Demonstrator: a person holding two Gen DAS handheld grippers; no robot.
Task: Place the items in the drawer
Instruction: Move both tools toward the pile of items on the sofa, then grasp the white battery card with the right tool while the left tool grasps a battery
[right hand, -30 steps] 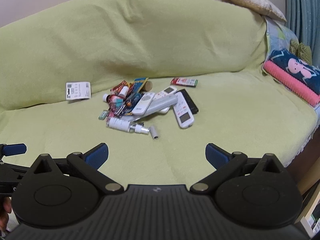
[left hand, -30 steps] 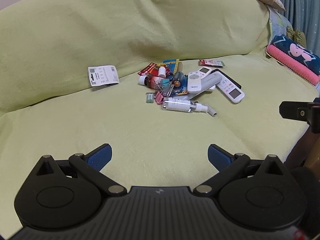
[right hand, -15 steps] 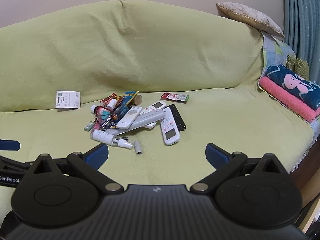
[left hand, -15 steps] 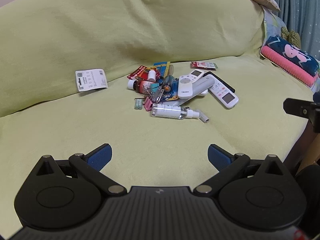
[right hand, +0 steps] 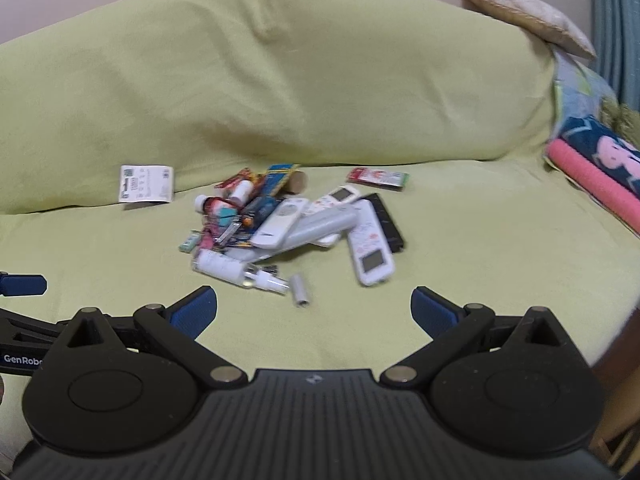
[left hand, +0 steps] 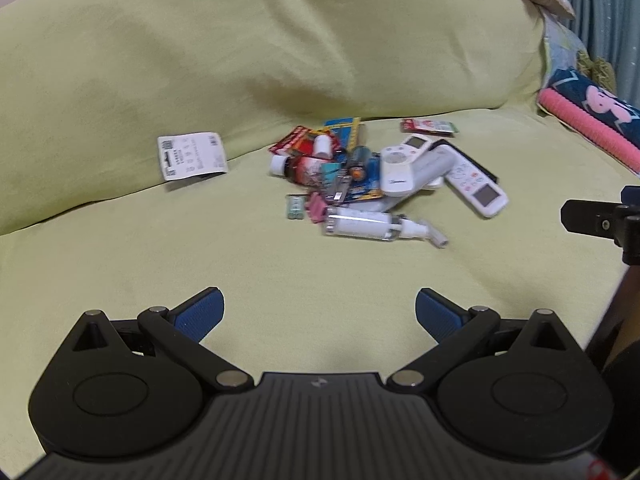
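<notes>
A heap of small items lies on a green-covered sofa seat (left hand: 320, 272): several white remotes (left hand: 400, 168) (right hand: 370, 248), a black remote (right hand: 388, 220), a clear spray bottle (left hand: 372, 227) (right hand: 236, 270), a loose cap (right hand: 300, 290), small red-labelled bottles (left hand: 304, 168) and packets. A white receipt (left hand: 192, 155) (right hand: 147, 183) leans on the backrest, left of the heap. My left gripper (left hand: 319, 312) is open and empty, well short of the heap. My right gripper (right hand: 314, 306) is open too, just short of the cap. No drawer is in view.
A red-and-green packet (right hand: 378, 178) lies apart behind the remotes. A folded pink and navy blanket (right hand: 596, 168) sits at the sofa's right end, with a beige cushion (right hand: 524, 16) on the backrest. The right gripper's arm (left hand: 600, 224) shows at the left view's right edge.
Both grippers have shifted a little relative to the sofa; the heap appears nearer in the right wrist view. Both stay open and nothing has been picked up.
</notes>
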